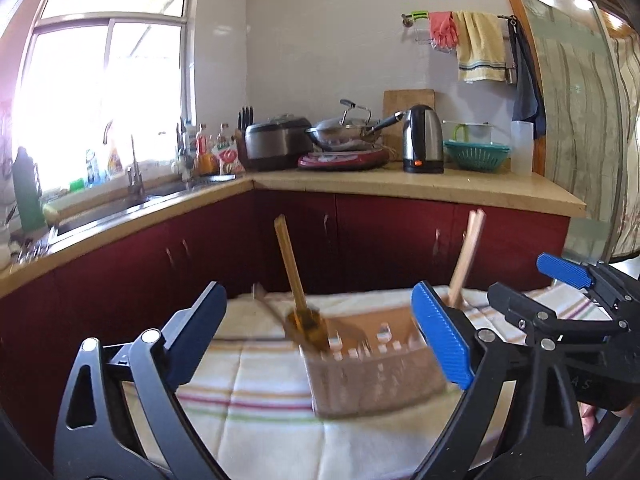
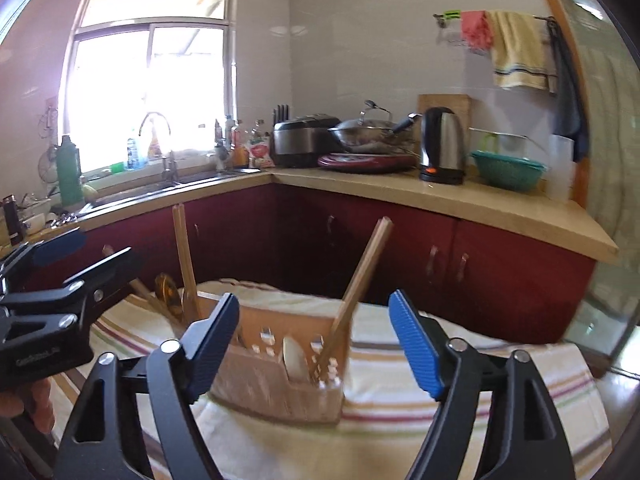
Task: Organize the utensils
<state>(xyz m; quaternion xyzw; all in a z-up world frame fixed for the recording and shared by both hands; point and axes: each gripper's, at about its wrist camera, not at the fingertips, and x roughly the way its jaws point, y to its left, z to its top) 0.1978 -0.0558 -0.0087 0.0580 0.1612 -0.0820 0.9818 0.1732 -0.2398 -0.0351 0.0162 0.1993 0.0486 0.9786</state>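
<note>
A brown slotted utensil holder [image 1: 376, 372] [image 2: 280, 364] stands on a striped cloth [image 1: 256, 396] [image 2: 460, 392]. Wooden chopsticks lean out of its left end [image 1: 291, 264] [image 2: 183, 256] and its right end [image 1: 466, 256] [image 2: 360, 280]. An amber spoon [image 1: 306, 326] [image 2: 168, 290] rests at the left end, and a pale spoon [image 2: 296, 358] stands inside. My left gripper [image 1: 320, 336] is open and empty just in front of the holder. My right gripper [image 2: 316, 344] is open and empty, also in front of it. Each gripper shows in the other's view, the right gripper [image 1: 572, 292] at the right, the left gripper [image 2: 68, 276] at the left.
Beyond the cloth run dark red cabinets under a beige counter [image 1: 420, 184] [image 2: 460, 200]. On it stand a kettle [image 1: 422, 138], a wok [image 1: 348, 126], a rice cooker [image 1: 276, 142] and a green colander [image 1: 476, 154]. A sink [image 1: 112, 208] lies under the window. A glass door [image 1: 584, 120] stands at the right.
</note>
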